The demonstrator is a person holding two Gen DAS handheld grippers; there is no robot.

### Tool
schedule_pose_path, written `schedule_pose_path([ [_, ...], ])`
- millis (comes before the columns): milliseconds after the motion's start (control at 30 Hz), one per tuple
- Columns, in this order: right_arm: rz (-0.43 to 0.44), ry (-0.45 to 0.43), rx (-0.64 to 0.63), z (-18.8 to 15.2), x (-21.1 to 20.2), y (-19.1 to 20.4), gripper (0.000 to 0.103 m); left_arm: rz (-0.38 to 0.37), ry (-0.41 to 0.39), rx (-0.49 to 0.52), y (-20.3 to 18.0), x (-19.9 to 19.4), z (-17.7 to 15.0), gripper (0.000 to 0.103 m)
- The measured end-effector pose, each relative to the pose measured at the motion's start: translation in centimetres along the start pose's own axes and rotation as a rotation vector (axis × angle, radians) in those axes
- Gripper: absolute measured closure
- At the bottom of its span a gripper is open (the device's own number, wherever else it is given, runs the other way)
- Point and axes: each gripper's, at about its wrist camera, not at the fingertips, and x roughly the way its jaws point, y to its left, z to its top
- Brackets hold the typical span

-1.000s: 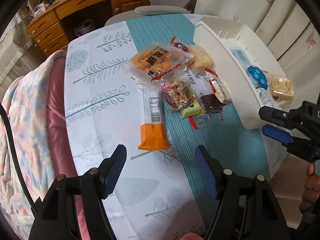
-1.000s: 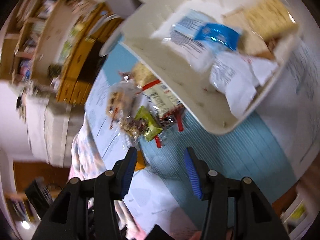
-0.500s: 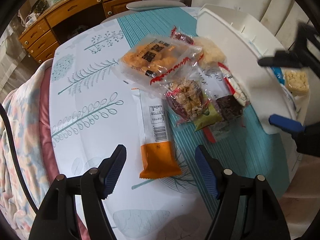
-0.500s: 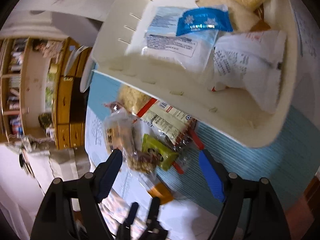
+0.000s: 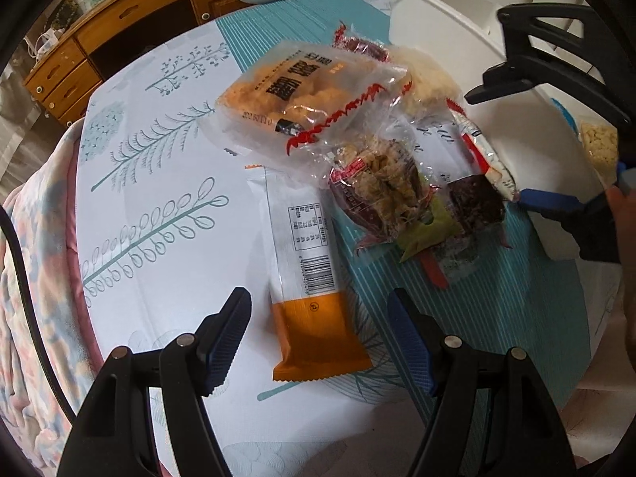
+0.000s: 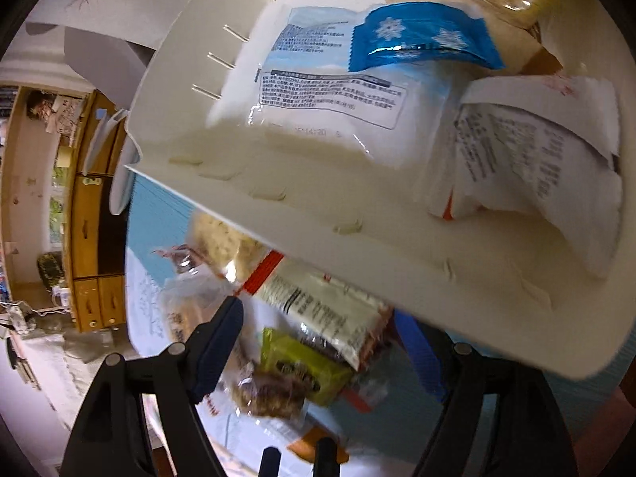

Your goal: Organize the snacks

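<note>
Right-wrist view motion-blurred, snack pile [image 6: 302,353] between the right gripper [image 6: 318,342] jaws indistinct, jaws just widened and clasping nothing, white bin [image 6: 357,214] beyond its fingertips partly cropped, left gripper [image 5: 318,334] spread, empty, straddling the orange-ended packet [image 5: 310,278].

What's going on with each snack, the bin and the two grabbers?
Orange packet: flat on table, sealed.
Snack pile: heaped beside bin.
Bin: holds several packets.
Blue packet: inside bin.
Left gripper: open, over orange packet.
Right gripper: open, above pile.
</note>
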Motion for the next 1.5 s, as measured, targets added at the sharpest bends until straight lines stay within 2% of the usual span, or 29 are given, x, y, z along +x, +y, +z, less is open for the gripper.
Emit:
schedule_pose_path([
  [167,-0.061,0.028,-0.009,0.4,1.6,0.6,0.024,0.018,0.036,-0.012,0.2,1.2,0.6,0.033],
  [267,-0.08,0.031,-0.018,0.8,2.3,0.8,0.024,0.022,0.052,-0.029,0.4,1.7,0.9,0.042],
  [467,-0.122,0.02,-0.061,0.8,2.9,1.8,0.023,0.034,0.059,-0.035,0.4,1.9,1.2,0.048],
  [567,-0.142,0.022,-0.072,0.6,3.1,2.1,0.026,0.035,0.074,-0.046,0.7,2.1,1.6,0.053],
  [600,-0.147,0.022,-0.075,0.6,3.1,2.2,0.028,0.037,0.074,-0.048,0.8,2.0,1.9,0.061],
  [633,-0.156,0.02,-0.082,0.6,3.1,2.2,0.03,0.038,0.073,-0.048,0.8,2.0,2.1,0.063],
  [667,-0.163,0.019,-0.088,0.5,3.1,2.2,0.034,0.04,0.075,-0.047,0.8,2.1,2.2,0.064],
  [700,-0.184,0.018,-0.1,0.4,3.1,2.2,0.043,0.039,0.075,-0.049,0.8,2.1,2.3,0.064],
  [833,-0.164,0.029,-0.12,0.3,3.0,2.1,0.046,0.033,0.081,-0.062,0.9,1.9,2.2,0.066],
  [900,-0.142,0.044,-0.117,0.4,2.9,1.7,0.053,0.028,0.089,-0.074,1.1,1.9,2.0,0.066],
  [967,-0.126,0.062,-0.107,0.5,2.5,0.9,0.055,0.023,0.097,-0.086,1.3,1.7,1.2,0.067],
  [1233,-0.095,0.121,-0.062,-0.2,1.4,-1.0,0.056,0.013,0.126,-0.136,2.9,0.7,-1.8,0.069],
  [1500,-0.072,0.177,-0.061,-2.3,-0.5,-1.5,0.056,0.036,0.054,-0.147,4.1,-2.9,-3.9,0.069],
])
